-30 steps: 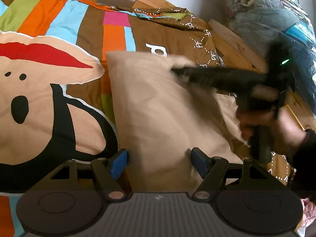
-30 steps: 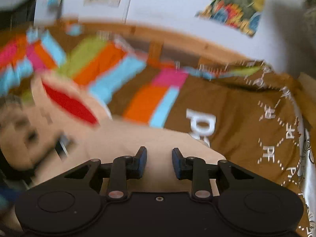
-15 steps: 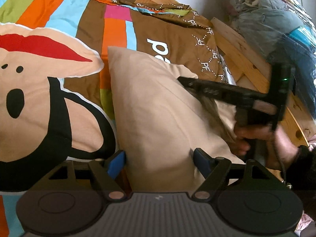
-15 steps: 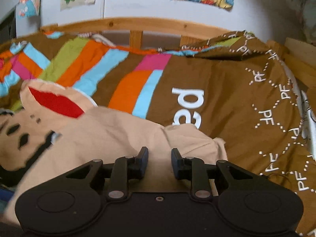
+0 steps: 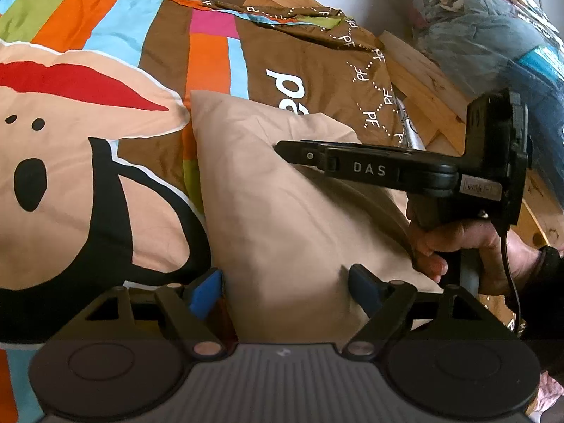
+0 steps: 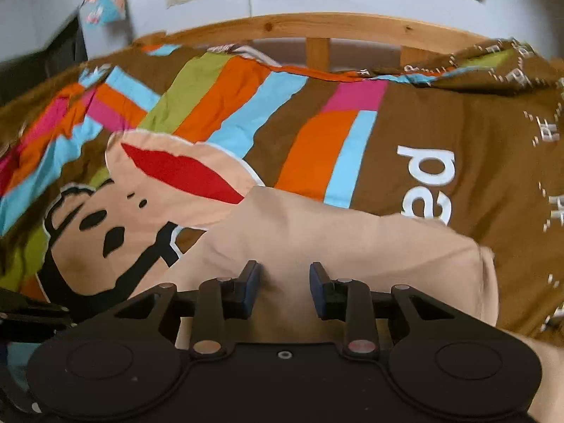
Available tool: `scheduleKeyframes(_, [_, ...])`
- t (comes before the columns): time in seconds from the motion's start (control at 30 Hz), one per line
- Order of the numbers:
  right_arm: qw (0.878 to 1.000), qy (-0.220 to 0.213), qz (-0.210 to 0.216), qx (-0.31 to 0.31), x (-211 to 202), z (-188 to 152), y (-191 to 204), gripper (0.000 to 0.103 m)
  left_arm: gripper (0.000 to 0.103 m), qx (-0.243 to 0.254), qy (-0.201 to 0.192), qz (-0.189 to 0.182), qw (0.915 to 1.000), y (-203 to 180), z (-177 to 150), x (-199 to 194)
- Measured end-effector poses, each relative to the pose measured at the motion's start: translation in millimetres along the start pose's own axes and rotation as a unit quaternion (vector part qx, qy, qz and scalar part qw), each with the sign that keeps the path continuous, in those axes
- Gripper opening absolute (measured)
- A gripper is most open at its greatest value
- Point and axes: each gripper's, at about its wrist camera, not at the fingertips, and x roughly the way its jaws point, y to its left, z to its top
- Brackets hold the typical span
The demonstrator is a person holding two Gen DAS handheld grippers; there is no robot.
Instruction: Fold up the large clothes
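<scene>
Beige garment (image 5: 282,211) lies folded, smooth, on patterned bedspread (image 5: 88,183).

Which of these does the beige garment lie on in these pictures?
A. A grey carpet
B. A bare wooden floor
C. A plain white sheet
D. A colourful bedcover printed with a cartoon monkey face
D: the beige garment lies spread on the colourful bedcover, whose striped fabric and cartoon monkey face show around it in both views, with the wooden bed frame behind.
</scene>
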Motion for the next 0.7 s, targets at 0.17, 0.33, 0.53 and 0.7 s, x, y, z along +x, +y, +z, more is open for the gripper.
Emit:
scheduleKeyframes(0.17, [0.995,-0.056,-0.044,0.064,-55,-21,-6,0.033,0.085,0.005,0.001,0.002,1.0000,0,0,-2])
scheduleKeyframes(0.33, [0.976,-0.064,-0.117,0.171,-109,-87,-23,0.034,0.086,0.011,0.003,0.002,0.9999,-1,0,1])
scheduleKeyframes(0.53, [0.969,-0.069,-0.140,0.190,-102,-130,-21,0.034,0.089,0.003,0.011,0.003,0.9999,0,-2,5])
scheduleKeyframes(0.7, [0.968,-0.056,-0.158,0.189,-113,-110,-16,0.059,0.090,0.004,0.006,0.008,0.9999,-1,-3,2])
